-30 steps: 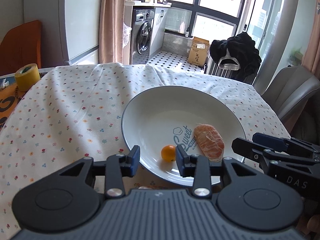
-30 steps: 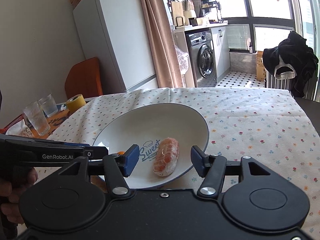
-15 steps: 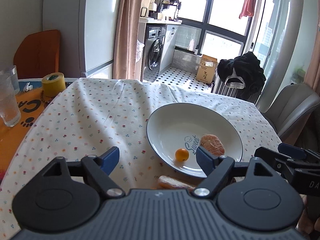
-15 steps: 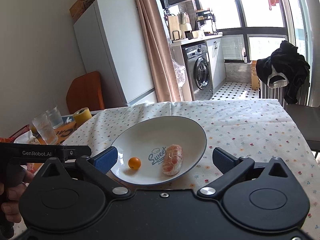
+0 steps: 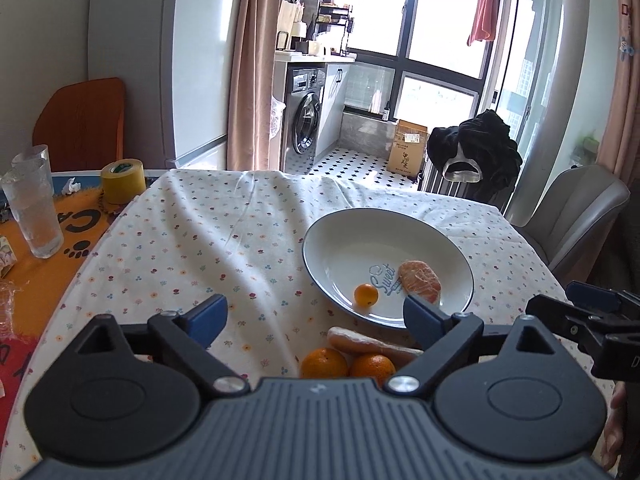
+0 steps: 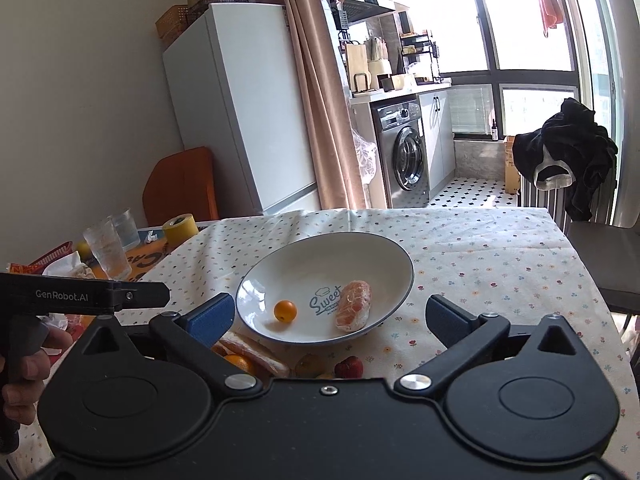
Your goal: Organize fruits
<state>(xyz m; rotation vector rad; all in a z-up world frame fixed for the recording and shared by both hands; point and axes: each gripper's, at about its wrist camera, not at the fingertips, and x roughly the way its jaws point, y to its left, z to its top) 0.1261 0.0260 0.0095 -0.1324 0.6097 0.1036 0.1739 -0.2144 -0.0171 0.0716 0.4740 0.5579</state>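
Left gripper [image 5: 316, 312] wide open and empty, right gripper [image 6: 330, 314] likewise, kumquat [image 5: 366, 294] and wrapped fruit [image 5: 420, 286] in plate [image 5: 340, 216], two oranges [image 5: 346, 363] just before plate

The white round plate with a dark rim [image 5: 320, 264] looks like glossy glazed ceramic; light reflects on its smooth inside. The small orange fruit [image 5: 366, 294] in it has a shiny skin, and the peeled orange piece [image 5: 420, 282] beside it is wrapped in thin clear film that glints. The cloth with small flowers [image 5: 200, 248] is matt fabric with soft folds. At the left of the frame the clear drinking glass [image 5: 34, 216] has a rough, frosted look, and the yellow tape roll [image 5: 122, 180] seems matt paper. The left gripper [image 5: 316, 314] is matt black plastic with blue rubbery pads [image 5: 208, 314] and bright metal screws [image 5: 400, 382]. The right gripper [image 6: 328, 316] has the same finish.
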